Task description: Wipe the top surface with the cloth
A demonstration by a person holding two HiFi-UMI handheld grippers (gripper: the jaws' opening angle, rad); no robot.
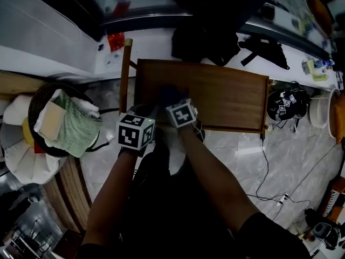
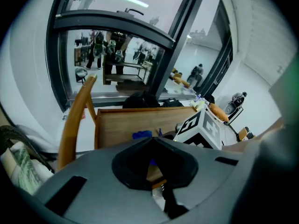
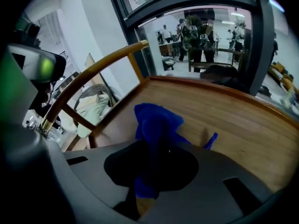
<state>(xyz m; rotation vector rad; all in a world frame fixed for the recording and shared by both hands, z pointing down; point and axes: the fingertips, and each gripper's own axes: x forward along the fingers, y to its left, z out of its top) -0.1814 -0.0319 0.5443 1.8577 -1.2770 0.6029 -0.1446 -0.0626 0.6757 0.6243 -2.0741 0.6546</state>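
Observation:
The wooden table top (image 1: 226, 96) lies ahead of me, and both grippers are at its near left corner. A blue cloth (image 3: 156, 120) hangs bunched from my right gripper (image 3: 152, 171), which is shut on it just over the wood. The head view shows that cloth (image 1: 170, 94) as a dark lump ahead of the right gripper (image 1: 172, 99). My left gripper (image 1: 144, 112) is close beside it on the left. In the left gripper view the housing hides the left gripper's (image 2: 152, 164) jaws. A bit of the cloth (image 2: 141, 135) and the right gripper's marker cube (image 2: 201, 127) show beyond.
A curved wooden chair rail (image 1: 125, 74) stands along the table's left edge. A basket of folded towels (image 1: 64, 120) sits on the floor at left. A black bag (image 1: 205, 36) lies behind the table. Cables (image 1: 264, 166) and a dark bundle (image 1: 285, 107) are at the right.

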